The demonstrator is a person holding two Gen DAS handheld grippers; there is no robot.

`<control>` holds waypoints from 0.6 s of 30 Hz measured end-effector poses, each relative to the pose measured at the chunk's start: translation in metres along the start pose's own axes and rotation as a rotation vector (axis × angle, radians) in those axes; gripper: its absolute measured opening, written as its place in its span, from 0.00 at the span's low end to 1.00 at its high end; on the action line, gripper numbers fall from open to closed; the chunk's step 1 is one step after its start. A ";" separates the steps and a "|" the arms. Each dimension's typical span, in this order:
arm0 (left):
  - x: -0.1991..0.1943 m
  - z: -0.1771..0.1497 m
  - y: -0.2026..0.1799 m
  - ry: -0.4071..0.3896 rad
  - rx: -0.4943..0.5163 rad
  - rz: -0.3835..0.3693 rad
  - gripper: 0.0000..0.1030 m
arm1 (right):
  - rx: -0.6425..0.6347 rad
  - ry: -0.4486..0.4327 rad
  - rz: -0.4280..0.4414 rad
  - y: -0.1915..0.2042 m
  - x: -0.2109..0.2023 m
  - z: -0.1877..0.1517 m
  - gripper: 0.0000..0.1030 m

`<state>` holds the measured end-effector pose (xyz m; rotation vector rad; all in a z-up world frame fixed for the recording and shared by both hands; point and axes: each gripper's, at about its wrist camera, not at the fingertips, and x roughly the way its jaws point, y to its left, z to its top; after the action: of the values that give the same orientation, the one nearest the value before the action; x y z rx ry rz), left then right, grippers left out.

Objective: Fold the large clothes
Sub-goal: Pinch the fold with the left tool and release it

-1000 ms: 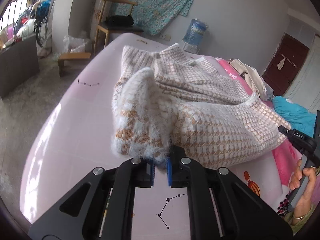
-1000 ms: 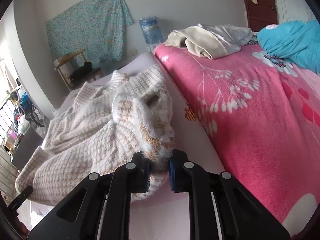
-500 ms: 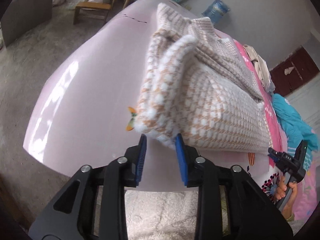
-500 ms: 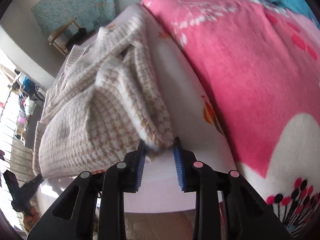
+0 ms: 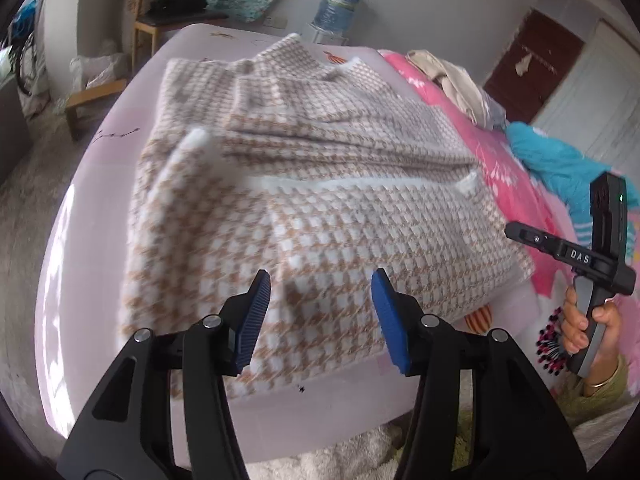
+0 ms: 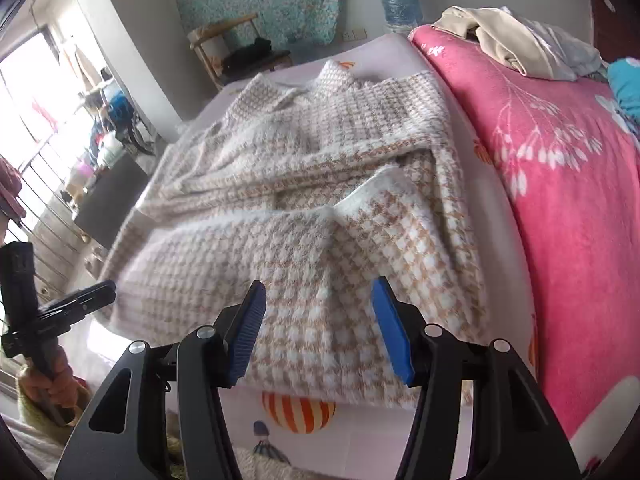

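Note:
A cream and tan houndstooth knitted garment (image 5: 320, 200) (image 6: 320, 220) lies folded on the pale lilac bed sheet (image 5: 92, 208) (image 6: 400, 52), its near edge close to the bed's front. My left gripper (image 5: 320, 280) hovers over that near edge on the left side. Its jaws are opening, with nothing between the blue pads. My right gripper (image 6: 318, 286) hovers over the near edge on the right side, its jaws also opening and bare. Each gripper shows in the other's view, held by a hand: the right gripper (image 5: 520, 234) and the left gripper (image 6: 106, 288).
A pink flowered blanket (image 6: 560, 200) covers the bed right of the garment, with a beige clothes pile (image 6: 512, 44) and a teal cloth (image 5: 560, 164) on it. A wooden chair (image 5: 168, 20) and a water bottle (image 5: 336, 4) stand beyond the bed. Bare floor lies left.
Both grippers were shut on corners of the garment a second ago. They carried the corners toward the near edge, let go and opened wider. The folded layer now lies flat.

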<state>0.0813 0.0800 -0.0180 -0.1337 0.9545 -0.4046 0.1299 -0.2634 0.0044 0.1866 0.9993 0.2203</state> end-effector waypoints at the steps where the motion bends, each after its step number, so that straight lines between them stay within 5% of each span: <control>1: 0.011 0.001 -0.007 0.015 0.031 0.028 0.48 | -0.017 0.022 -0.011 0.003 0.013 0.002 0.53; 3: 0.027 0.000 -0.015 0.022 0.072 0.074 0.40 | -0.028 0.070 -0.018 0.002 0.033 0.004 0.44; 5: 0.033 -0.002 -0.017 0.023 0.103 0.103 0.23 | -0.028 0.122 -0.011 0.000 0.047 0.001 0.17; 7: 0.032 -0.004 -0.018 0.043 0.127 0.106 0.11 | -0.025 0.116 -0.028 -0.001 0.046 -0.001 0.11; 13: 0.012 -0.009 -0.013 0.048 0.097 0.068 0.04 | -0.043 0.080 -0.044 0.008 0.019 -0.006 0.07; 18: 0.027 -0.017 -0.002 0.084 0.025 0.045 0.09 | -0.038 0.154 -0.023 0.000 0.037 -0.020 0.07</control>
<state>0.0801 0.0685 -0.0477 -0.0726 1.0330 -0.3826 0.1319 -0.2525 -0.0362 0.1249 1.1484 0.2347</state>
